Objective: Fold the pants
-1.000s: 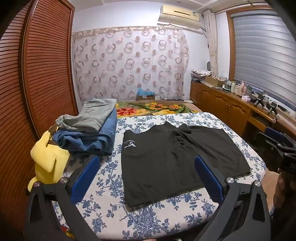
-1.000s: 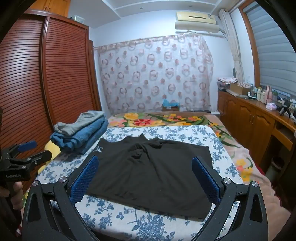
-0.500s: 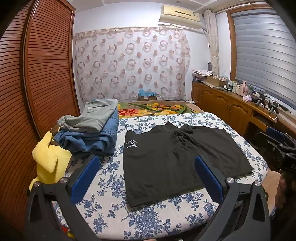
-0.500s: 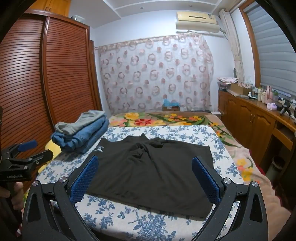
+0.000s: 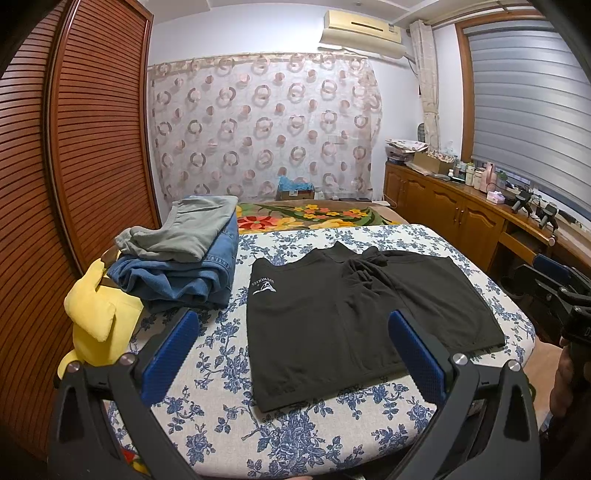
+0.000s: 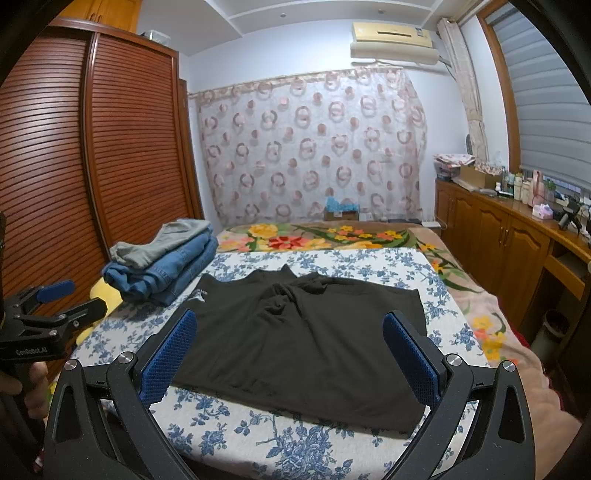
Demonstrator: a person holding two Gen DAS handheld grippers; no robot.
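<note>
Black pants [image 5: 354,317] lie flat mid-bed [image 5: 221,417], folded stack [image 5: 184,258] at 10 o'clock. Left tongs [image 5: 295,354], right tongs [image 6: 291,356] both wide, empty, hovering. Advice: pinch near hem corners, lift evenly.

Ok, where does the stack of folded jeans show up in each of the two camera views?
Left wrist view: the folded jeans sit left of centre, beside the black pants.
Right wrist view: the stack lies further left, past the pants' far-left corner.
Shared landmark: the air conditioner above the curtain.
</note>
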